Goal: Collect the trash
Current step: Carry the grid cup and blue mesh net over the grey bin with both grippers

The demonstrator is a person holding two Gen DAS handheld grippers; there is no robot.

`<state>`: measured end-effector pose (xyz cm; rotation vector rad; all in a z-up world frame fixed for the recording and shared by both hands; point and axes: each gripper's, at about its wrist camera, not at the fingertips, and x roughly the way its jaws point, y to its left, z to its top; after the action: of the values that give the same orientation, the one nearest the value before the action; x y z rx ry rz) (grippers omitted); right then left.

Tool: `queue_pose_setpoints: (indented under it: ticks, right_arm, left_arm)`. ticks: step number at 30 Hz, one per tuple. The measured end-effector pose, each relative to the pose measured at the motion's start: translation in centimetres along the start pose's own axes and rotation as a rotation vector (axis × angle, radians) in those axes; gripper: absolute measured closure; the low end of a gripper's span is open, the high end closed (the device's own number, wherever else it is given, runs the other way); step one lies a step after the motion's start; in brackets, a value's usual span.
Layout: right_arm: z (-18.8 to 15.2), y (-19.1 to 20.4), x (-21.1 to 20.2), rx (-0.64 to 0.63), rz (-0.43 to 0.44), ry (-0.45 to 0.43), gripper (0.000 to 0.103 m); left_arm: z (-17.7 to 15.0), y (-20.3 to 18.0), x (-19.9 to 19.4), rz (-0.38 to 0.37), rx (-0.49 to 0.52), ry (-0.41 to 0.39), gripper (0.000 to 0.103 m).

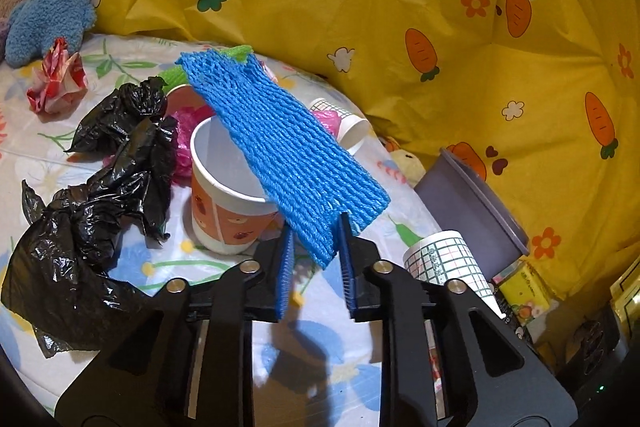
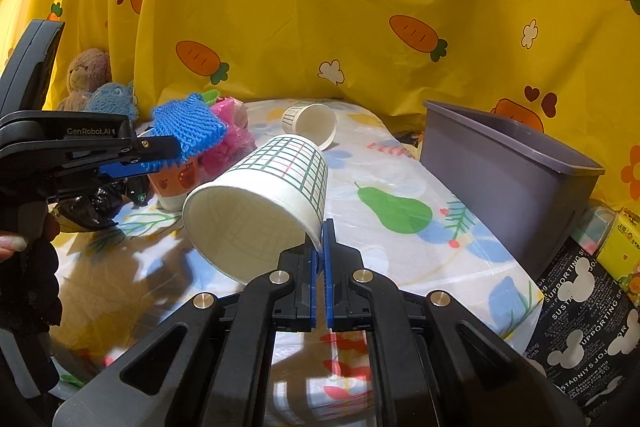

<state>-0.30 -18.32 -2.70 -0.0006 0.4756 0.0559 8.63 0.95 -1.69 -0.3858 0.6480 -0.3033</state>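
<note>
My left gripper (image 1: pixel 316 227) is shut on the near end of a blue foam net (image 1: pixel 280 139), which sticks out in the air over an orange printed paper cup (image 1: pixel 224 203). The right wrist view shows that left gripper (image 2: pixel 168 155) from the side, with the blue net (image 2: pixel 188 127) in it. My right gripper (image 2: pixel 321 239) is shut on the rim of a checked paper cup (image 2: pixel 260 195), held tilted above the table with its mouth toward the camera. A grey bin (image 2: pixel 500 179) stands to the right, apart from both grippers.
Black plastic bags (image 1: pixel 100 187), a crumpled red-and-white wrapper (image 1: pixel 56 79) and a pink net (image 2: pixel 228 143) lie on the flowered tablecloth (image 2: pixel 400 247). A second checked cup (image 2: pixel 310 125) lies on its side at the back. Plush toys (image 1: pixel 52 11) sit far left; a yellow carrot curtain (image 2: pixel 360 7) hangs behind.
</note>
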Motion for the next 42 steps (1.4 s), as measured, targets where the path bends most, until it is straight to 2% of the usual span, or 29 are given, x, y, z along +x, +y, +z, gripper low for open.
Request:
queue_pose_setpoints:
  ticks: [2, 5, 13, 21, 29, 34, 42]
  right_arm:
    - [0.1, -0.2, -0.1, 0.001, 0.0, -0.004, 0.099]
    - [0.3, -0.5, -0.2, 0.005, -0.005, -0.01, 0.099]
    - [1.2, -1.7, -0.7, 0.037, -0.013, -0.035, 0.099]
    - [2.5, -3.3, -1.7, 0.068, -0.057, -0.075, 0.099]
    - [4.6, -6.7, -2.4, 0.112, -0.171, -0.121, 0.099]
    - [6.1, -9.7, -2.1, 0.154, -0.253, -0.138, 0.099]
    - [7.1, -13.1, -0.5, 0.165, -0.371, -0.106, 0.099]
  left_arm:
    - [0.1, -0.1, 0.0, -0.001, 0.004, -0.007, 0.098]
    - [0.2, -0.8, -0.5, 0.001, 0.04, -0.029, 0.099]
    - [0.3, -4.7, -2.3, 0.03, 0.218, -0.1, 0.099]
    - [0.7, -7.8, -2.8, -0.039, 0.29, -0.116, 0.099]
    - [1.6, -12.5, -1.6, -0.125, 0.378, -0.11, 0.099]
    - [2.6, -16.1, 0.2, -0.195, 0.425, -0.09, 0.099]
    - [2.7, -20.9, 4.1, -0.269, 0.488, -0.03, 0.099]
